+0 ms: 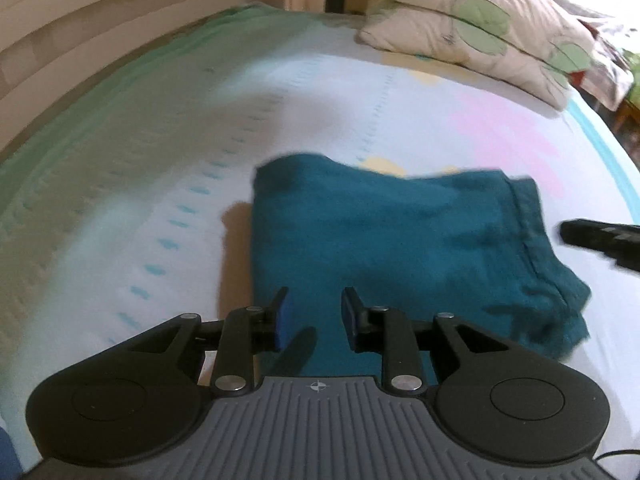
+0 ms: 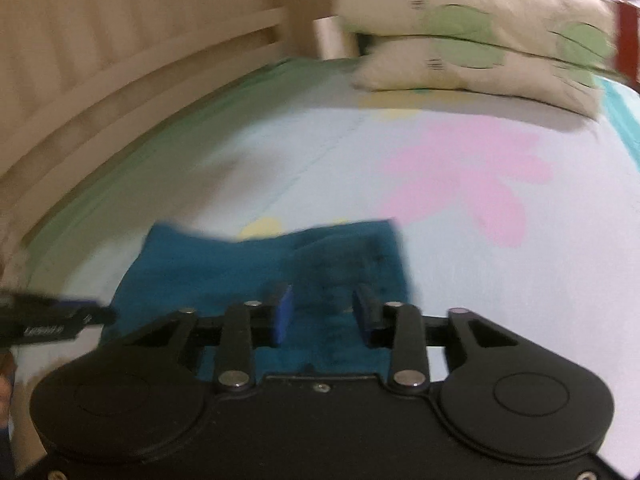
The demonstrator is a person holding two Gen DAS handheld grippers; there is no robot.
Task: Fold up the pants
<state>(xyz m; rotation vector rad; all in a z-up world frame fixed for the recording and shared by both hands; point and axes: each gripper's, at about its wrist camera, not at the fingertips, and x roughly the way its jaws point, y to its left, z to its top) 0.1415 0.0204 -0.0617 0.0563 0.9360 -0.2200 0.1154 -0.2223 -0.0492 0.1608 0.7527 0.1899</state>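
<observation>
The teal pants (image 1: 400, 236) lie folded into a compact rectangle on the bed sheet (image 1: 320, 92). They also show in the right wrist view (image 2: 248, 264). My left gripper (image 1: 314, 312) is open and empty, just above the near left part of the pants. My right gripper (image 2: 324, 312) is open and empty, over the near right part of the pants. The right gripper's tip shows at the right edge of the left wrist view (image 1: 600, 236). The left gripper's tip shows at the left edge of the right wrist view (image 2: 56, 322).
Two stacked pillows (image 1: 480, 28) with green leaf print lie at the head of the bed, also in the right wrist view (image 2: 472, 36). A slatted wooden bed rail (image 1: 80, 40) runs along the far left side. The sheet carries a pink flower print (image 2: 468, 176).
</observation>
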